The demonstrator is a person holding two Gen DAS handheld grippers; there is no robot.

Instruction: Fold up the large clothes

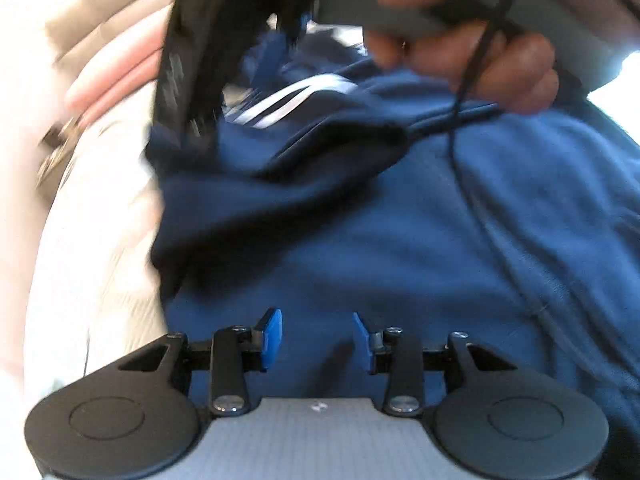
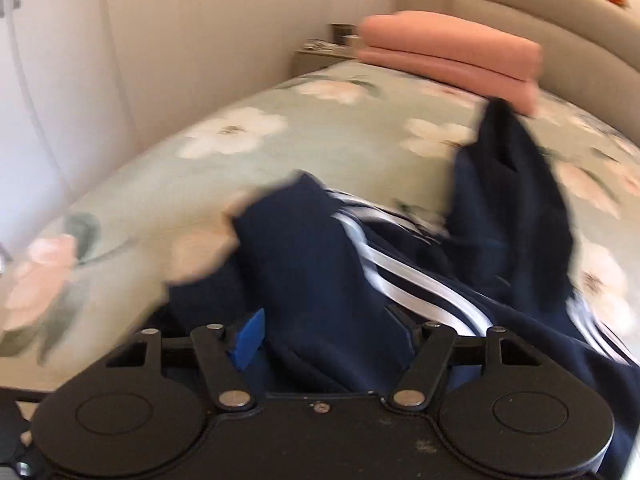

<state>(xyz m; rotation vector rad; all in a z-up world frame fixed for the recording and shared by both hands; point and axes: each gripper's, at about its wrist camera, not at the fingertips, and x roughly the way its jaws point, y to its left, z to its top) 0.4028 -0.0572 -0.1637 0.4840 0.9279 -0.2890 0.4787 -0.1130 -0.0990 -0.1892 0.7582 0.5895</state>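
Observation:
A navy garment with white stripes [image 2: 360, 264] lies crumpled on the flowered bed [image 2: 320, 140], one part standing up at the right [image 2: 512, 200]. My right gripper [image 2: 324, 336] is open wide; a fold of the navy cloth lies between its jaws and hides the right pad, while the left blue pad [image 2: 250, 338] shows free. In the left wrist view my left gripper [image 1: 317, 338] is open just above blue cloth [image 1: 420, 248], with nothing pinched between its pads. The striped part [image 1: 280, 104] lies further off, with a dark fold [image 1: 260, 200] hanging at the left.
A person's hand [image 1: 468, 64] holds the other grey gripper handle [image 1: 400, 12] above the cloth, with a black cable [image 1: 468, 92] hanging down. Folded pink blankets [image 2: 448, 56] sit near the padded headboard [image 2: 520, 0]. A nightstand [image 2: 320, 56] and white wall panels [image 2: 100, 60] stand to the left.

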